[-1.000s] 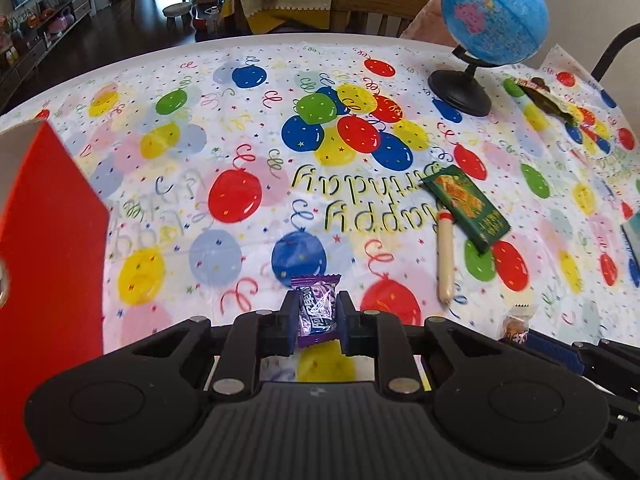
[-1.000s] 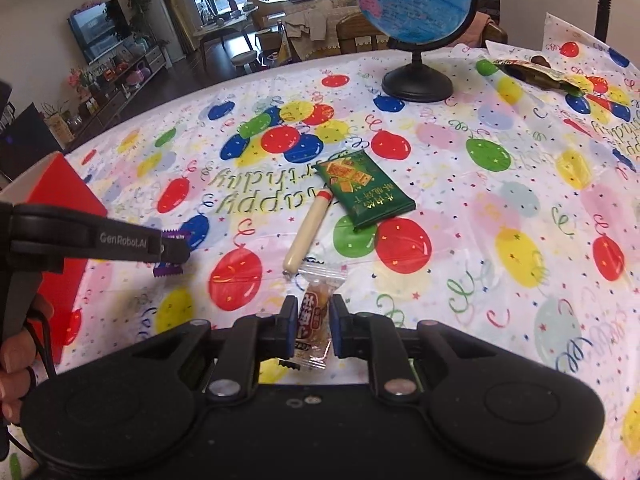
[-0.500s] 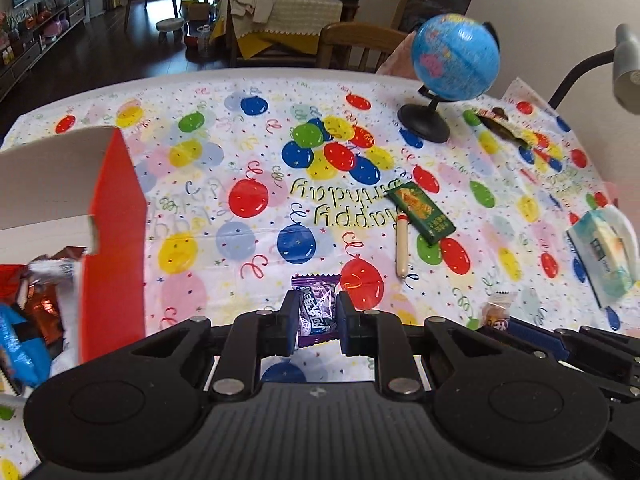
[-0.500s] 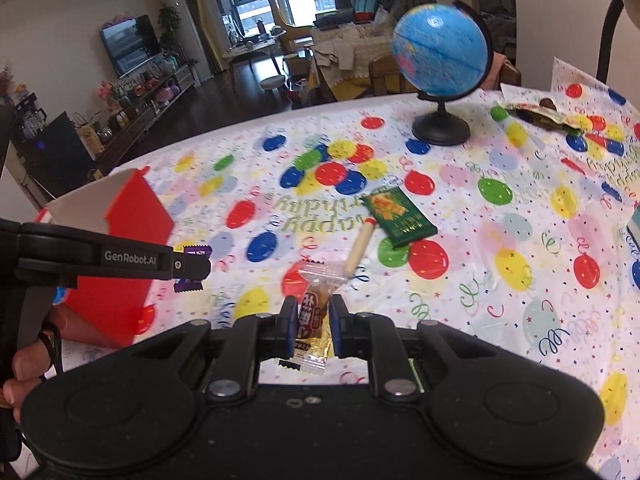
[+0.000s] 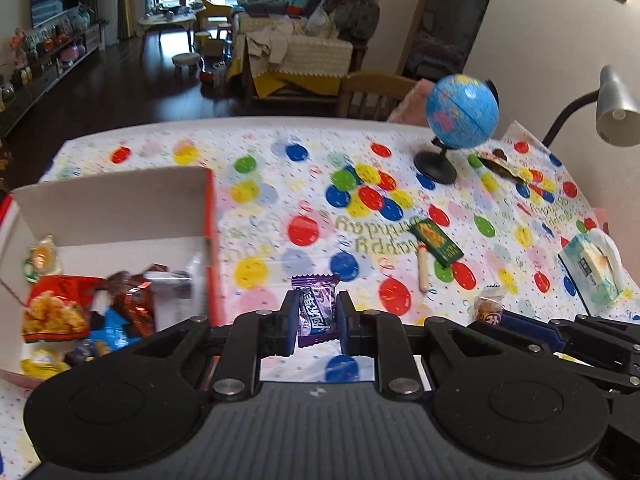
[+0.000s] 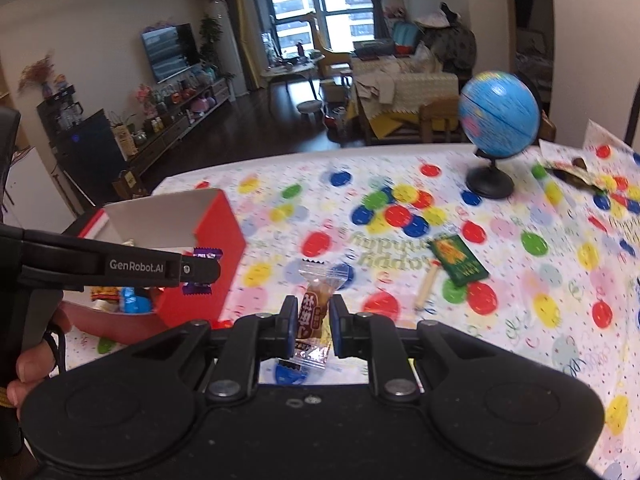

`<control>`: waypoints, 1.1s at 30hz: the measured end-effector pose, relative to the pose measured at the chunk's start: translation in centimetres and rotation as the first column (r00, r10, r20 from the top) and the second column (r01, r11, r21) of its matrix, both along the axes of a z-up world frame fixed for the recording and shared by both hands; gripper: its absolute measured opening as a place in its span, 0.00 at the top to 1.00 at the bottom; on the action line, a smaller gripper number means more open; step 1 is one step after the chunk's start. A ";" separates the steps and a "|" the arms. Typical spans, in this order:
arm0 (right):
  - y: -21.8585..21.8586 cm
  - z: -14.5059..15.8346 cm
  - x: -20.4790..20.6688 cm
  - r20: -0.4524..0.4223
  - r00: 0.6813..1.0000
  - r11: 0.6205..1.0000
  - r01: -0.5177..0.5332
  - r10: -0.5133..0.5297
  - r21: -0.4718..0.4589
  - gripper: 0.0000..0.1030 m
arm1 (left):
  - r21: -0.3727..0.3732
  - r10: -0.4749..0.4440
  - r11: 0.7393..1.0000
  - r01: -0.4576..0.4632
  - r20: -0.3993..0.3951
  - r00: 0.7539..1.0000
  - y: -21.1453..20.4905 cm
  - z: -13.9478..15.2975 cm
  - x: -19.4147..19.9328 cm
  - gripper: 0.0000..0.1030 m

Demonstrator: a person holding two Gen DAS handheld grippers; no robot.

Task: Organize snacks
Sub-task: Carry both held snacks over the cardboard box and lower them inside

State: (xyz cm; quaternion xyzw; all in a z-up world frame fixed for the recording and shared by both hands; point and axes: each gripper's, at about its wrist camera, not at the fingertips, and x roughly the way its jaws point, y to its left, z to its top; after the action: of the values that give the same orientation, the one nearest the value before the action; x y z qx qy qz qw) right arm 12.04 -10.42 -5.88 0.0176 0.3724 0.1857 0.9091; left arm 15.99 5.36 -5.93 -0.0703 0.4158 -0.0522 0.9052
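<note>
My left gripper (image 5: 317,318) is shut on a purple wrapped candy (image 5: 316,308), held above the table just right of the red snack box (image 5: 210,216). The box holds several snack packets (image 5: 56,312). My right gripper (image 6: 313,322) is shut on a clear-wrapped brown candy (image 6: 314,312), held above the table to the right of the box (image 6: 218,236). The left gripper also shows in the right wrist view (image 6: 200,270), with the purple candy (image 6: 206,255) level with the box's near corner. A green snack packet (image 5: 438,238) and a cream stick snack (image 5: 422,274) lie mid-table.
A blue globe (image 5: 462,116) stands at the back right on the balloon tablecloth (image 5: 280,200). A dark wrapper (image 5: 500,164) lies beside it. A tissue pack (image 5: 592,268) lies at the right edge. A desk lamp (image 5: 616,112) hangs over the right side. A wooden chair (image 5: 376,92) stands behind.
Both grippers have risen and pulled back, each still holding its candy. The left gripper now looks down into the open red box, whose contents have come into view.
</note>
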 end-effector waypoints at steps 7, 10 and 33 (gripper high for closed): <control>3.7 1.1 -0.9 0.027 0.999 1.000 -0.030 0.029 0.009 0.86 | -0.003 0.030 1.000 -0.030 0.038 0.999 4.0 1.6 -2.0 0.81; 5.3 1.5 -1.3 0.036 0.998 0.999 -0.043 0.042 0.012 0.86 | -0.002 0.047 0.999 -0.047 0.049 0.998 5.9 2.1 -2.7 0.81; 18.1 1.4 0.6 0.014 0.988 0.987 -0.152 0.153 -0.044 0.86 | 0.004 0.220 0.975 -0.221 0.062 0.973 20.7 2.0 -4.5 0.81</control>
State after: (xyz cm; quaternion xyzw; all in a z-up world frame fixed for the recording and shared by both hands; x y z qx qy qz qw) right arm 12.65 7.70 -4.45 -0.0318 0.3688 0.2469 0.8955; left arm 11.53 26.04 -3.89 -0.1096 0.3776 0.0487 0.9182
